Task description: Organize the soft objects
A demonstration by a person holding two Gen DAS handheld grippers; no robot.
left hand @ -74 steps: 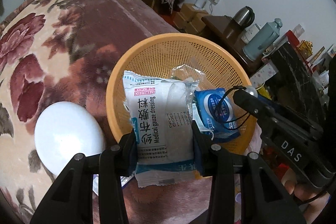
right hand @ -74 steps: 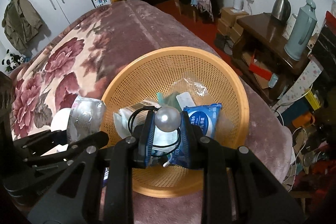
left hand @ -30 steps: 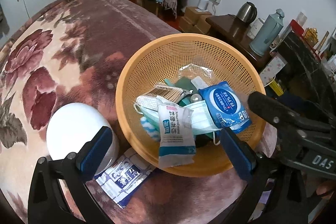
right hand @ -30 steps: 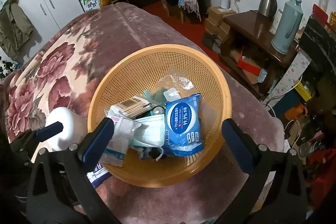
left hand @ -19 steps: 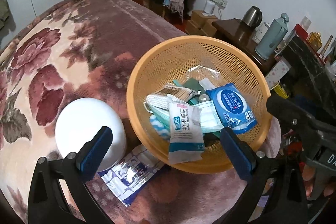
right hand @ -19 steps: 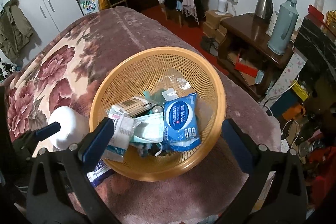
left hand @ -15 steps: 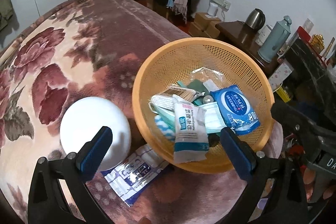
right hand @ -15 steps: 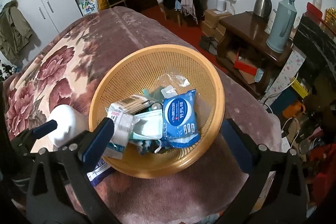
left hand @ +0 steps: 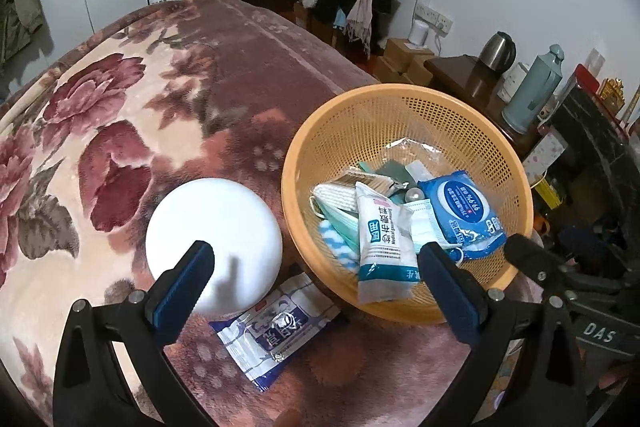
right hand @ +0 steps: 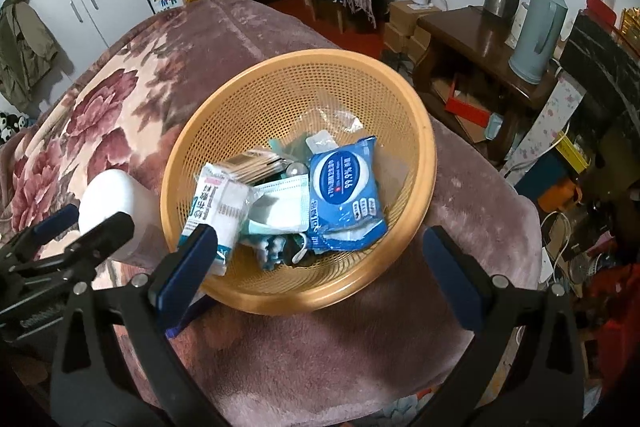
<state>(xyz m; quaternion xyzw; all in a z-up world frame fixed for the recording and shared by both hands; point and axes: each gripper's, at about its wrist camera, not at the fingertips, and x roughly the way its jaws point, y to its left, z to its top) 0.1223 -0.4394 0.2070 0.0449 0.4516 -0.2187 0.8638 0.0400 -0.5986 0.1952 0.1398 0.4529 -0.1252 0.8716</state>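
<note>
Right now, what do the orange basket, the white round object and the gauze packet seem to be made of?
Orange basket: probably rigid plastic, with a perforated mesh wall and a smooth rim.
White round object: matte white, possibly foam or plastic; I cannot tell which.
Gauze packet: thin glossy plastic film, crinkled, with printed text, and apparently soft filling.

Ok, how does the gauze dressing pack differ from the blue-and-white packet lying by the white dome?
The gauze dressing pack sits inside the orange basket, propped against its near wall; the blue-and-white packet lies flat on the blanket outside it, beside the white dome. The gauze pack is mostly white and plump; the packet is darker blue and thin. Both are sealed soft packs, and neither is gripped.
</note>
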